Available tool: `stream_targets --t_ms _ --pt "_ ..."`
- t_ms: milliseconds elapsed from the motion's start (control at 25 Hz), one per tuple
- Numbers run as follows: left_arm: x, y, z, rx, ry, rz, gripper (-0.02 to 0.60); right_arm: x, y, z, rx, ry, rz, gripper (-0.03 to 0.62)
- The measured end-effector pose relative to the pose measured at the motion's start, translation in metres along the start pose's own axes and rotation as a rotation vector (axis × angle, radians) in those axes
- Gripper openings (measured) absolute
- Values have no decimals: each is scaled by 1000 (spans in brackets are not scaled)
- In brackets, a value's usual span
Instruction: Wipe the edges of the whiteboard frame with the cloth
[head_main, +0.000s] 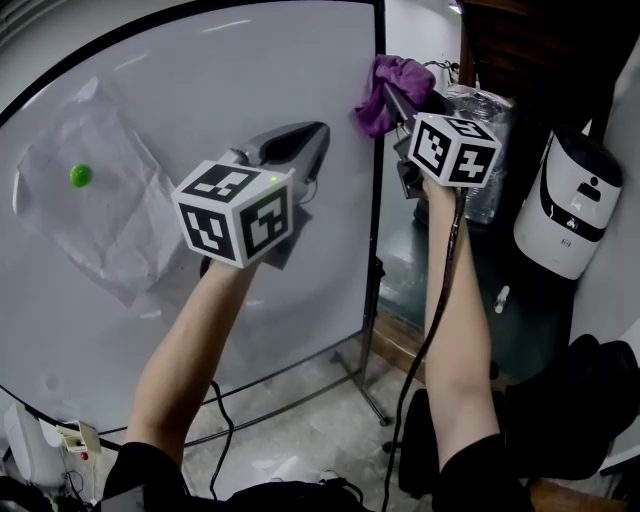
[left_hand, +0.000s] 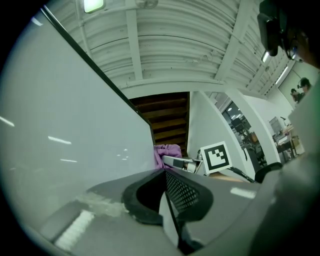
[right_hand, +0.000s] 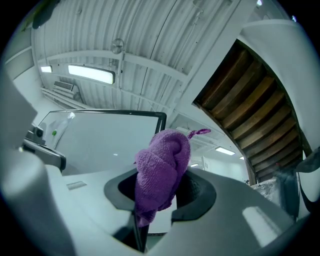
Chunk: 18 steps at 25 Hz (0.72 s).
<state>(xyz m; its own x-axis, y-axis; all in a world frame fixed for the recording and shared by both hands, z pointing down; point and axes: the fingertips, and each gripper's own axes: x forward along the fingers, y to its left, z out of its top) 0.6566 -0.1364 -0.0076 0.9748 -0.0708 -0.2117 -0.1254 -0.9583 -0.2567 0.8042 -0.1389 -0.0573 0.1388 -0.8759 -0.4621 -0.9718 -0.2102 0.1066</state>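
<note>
1. Roughly upright, the whiteboard (head_main: 200, 120) fills the left and middle of the head view.
2. Black frame (head_main: 377, 200) rims the board. Its right upright runs down toward a metal stand foot (head_main: 372, 398) on the floor.
3. Clear plastic sheet (head_main: 95, 200), wrinkled, lies flat on the board's left part.
4. White and black appliance (head_main: 566, 205) stands right of the board, well apart from it.
5. Left gripper (head_main: 318, 132) hangs in front of the board face, just left of the right upright. Jaws together, nothing between them.
6. Right gripper (head_main: 388, 98) is held high at the upright's upper stretch. Jaws clamped on the cloth.
7. Purple cloth (head_main: 393, 80), bunched, sticks out past the jaw tips and overlaps the right upright near the top corner. Whether it presses on the frame I cannot tell.
8. Green round magnet (head_main: 81, 176) sits on the sheet, toward its upper left.
</note>
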Motion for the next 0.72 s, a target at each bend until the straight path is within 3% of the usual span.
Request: stream_targets --t_ms 720 --pt "-2 -19 -48 -45 53 -27 3 -34 7 -72 54 81 -13 146"
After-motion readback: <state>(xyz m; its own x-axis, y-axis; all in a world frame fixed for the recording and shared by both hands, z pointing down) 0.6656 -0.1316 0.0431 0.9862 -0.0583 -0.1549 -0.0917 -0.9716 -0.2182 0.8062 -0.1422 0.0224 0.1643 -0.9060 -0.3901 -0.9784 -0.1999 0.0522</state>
